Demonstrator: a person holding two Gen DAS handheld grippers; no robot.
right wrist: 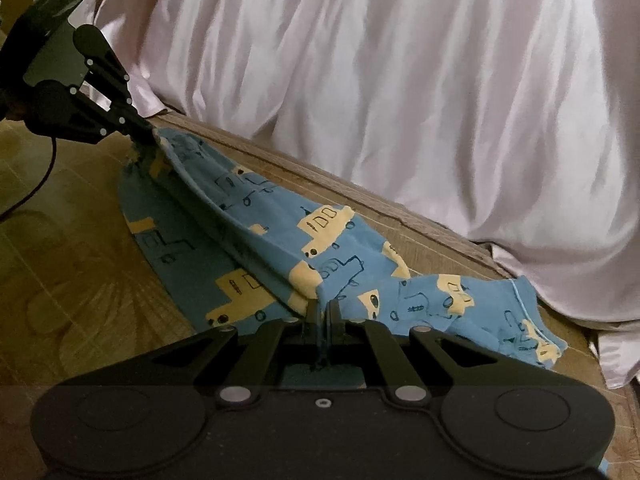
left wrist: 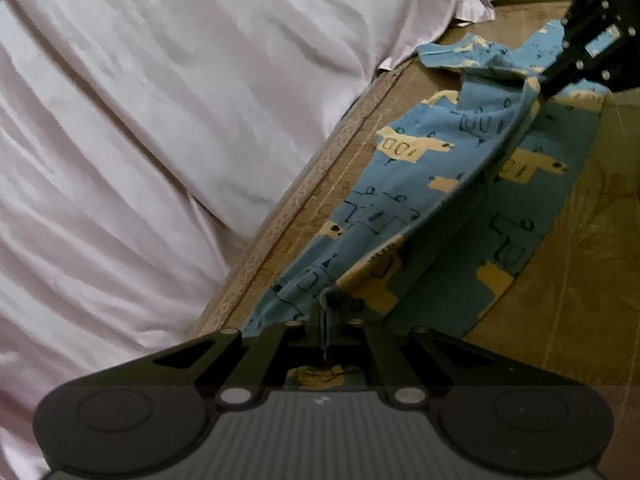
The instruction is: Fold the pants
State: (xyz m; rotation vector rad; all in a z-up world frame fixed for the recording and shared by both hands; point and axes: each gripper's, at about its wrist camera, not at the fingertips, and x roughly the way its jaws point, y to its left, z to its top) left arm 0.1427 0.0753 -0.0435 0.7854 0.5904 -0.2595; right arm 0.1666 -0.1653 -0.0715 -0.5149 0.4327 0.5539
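Note:
Blue pants [left wrist: 440, 168] printed with yellow trucks lie on a patterned floor. One edge of the fabric is lifted and stretched taut between the two grippers. My left gripper [left wrist: 324, 314] is shut on that edge at the near end, and cloth hangs down between its fingers. The right gripper [left wrist: 548, 86] pinches the far end at the upper right. In the right wrist view my right gripper [right wrist: 323, 314] is shut on the pants [right wrist: 340, 248]. There the left gripper [right wrist: 148, 136] holds the other end at the upper left. A lower layer stays flat on the floor.
A pale pink satin sheet [left wrist: 160, 120] [right wrist: 400, 80] hangs in folds right beside the pants. A tan patterned border strip [left wrist: 320, 168] runs along its foot. Olive flower-patterned floor [right wrist: 60, 240] extends on the other side. A black cable [right wrist: 40, 184] trails from the left gripper.

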